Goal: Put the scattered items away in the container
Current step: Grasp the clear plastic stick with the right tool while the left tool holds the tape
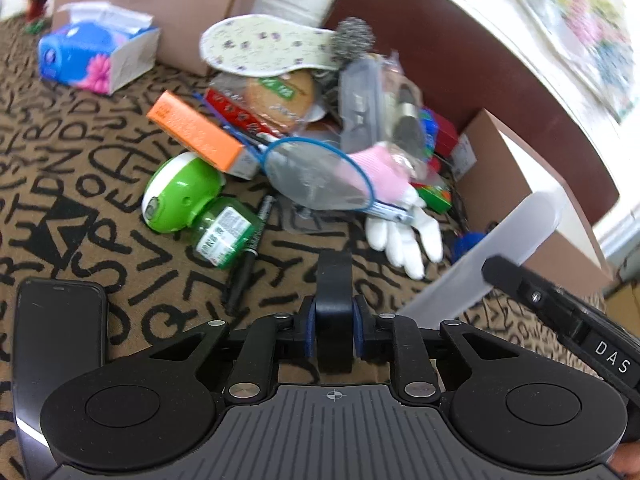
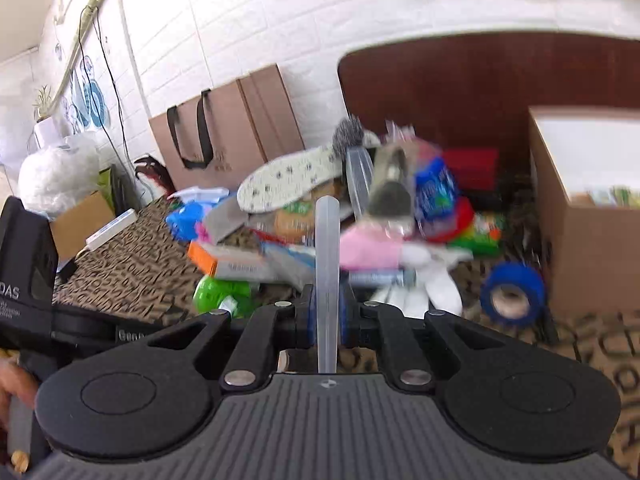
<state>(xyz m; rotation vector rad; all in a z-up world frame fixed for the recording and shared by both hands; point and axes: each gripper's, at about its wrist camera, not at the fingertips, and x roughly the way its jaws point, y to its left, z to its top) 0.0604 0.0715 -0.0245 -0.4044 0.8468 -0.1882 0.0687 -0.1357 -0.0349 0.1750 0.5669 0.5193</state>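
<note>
My left gripper (image 1: 334,320) is shut on a black clip-like piece (image 1: 334,280), held above the patterned cloth. My right gripper (image 2: 327,312) is shut on the edge of a translucent plastic lid (image 2: 327,248); the same lid shows in the left wrist view (image 1: 492,256) with the right gripper (image 1: 560,312) on it. A pile of scattered items lies ahead: a green mosquito-repellent bottle (image 1: 192,208), an orange box (image 1: 200,132), a blue-rimmed mesh swatter (image 1: 316,172), a pink-and-white glove (image 1: 396,208), a floral insole (image 1: 264,44), a black pen (image 1: 250,256) and a blue tape roll (image 2: 512,292).
A cardboard box (image 2: 584,216) stands at the right by a brown headboard (image 2: 480,80). A blue tissue box (image 1: 96,52) and a brown paper bag (image 2: 228,128) stand at the back left. A black phone (image 1: 56,344) lies at the left near my left gripper.
</note>
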